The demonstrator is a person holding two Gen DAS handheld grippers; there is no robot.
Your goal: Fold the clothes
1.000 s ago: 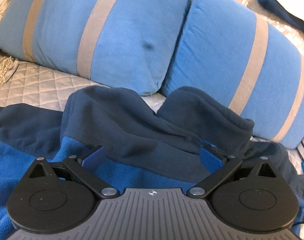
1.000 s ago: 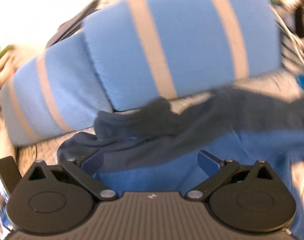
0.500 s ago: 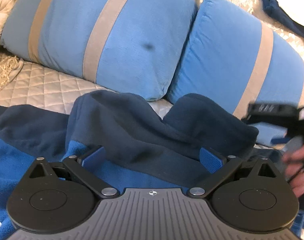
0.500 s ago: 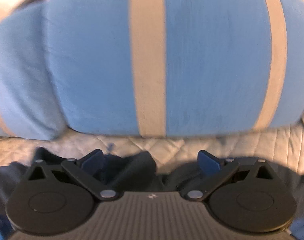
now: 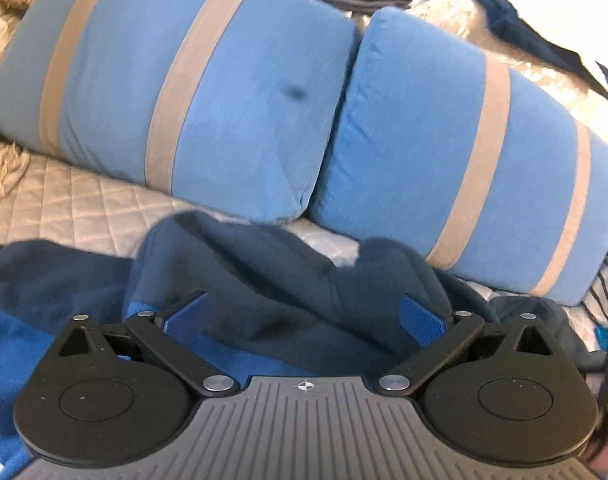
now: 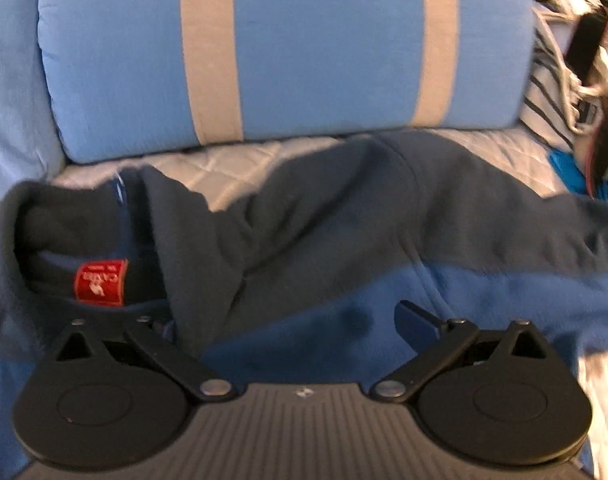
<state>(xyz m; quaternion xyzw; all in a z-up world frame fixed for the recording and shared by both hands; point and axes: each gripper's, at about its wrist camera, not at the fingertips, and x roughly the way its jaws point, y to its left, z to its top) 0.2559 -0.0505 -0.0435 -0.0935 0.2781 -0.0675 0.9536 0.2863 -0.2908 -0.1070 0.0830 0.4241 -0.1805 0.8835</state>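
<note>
Two blue pillows (image 5: 240,96) with beige stripes are propped side by side along the back of a quilted bed cover (image 5: 76,208), and a dark garment (image 5: 544,44) is draped behind them at the right. A striped cloth (image 6: 552,92) is seen at the right edge of the right wrist view. The fleece jacket (image 5: 264,280), navy above and bright blue below, is spread on the bed just before the pillows. The left tool (image 5: 302,316) is held spread wide over the jacket's raised collar. The right tool (image 6: 292,320) is also spread, its left finger hidden behind a navy fold beside the red neck label (image 6: 100,282).
</note>
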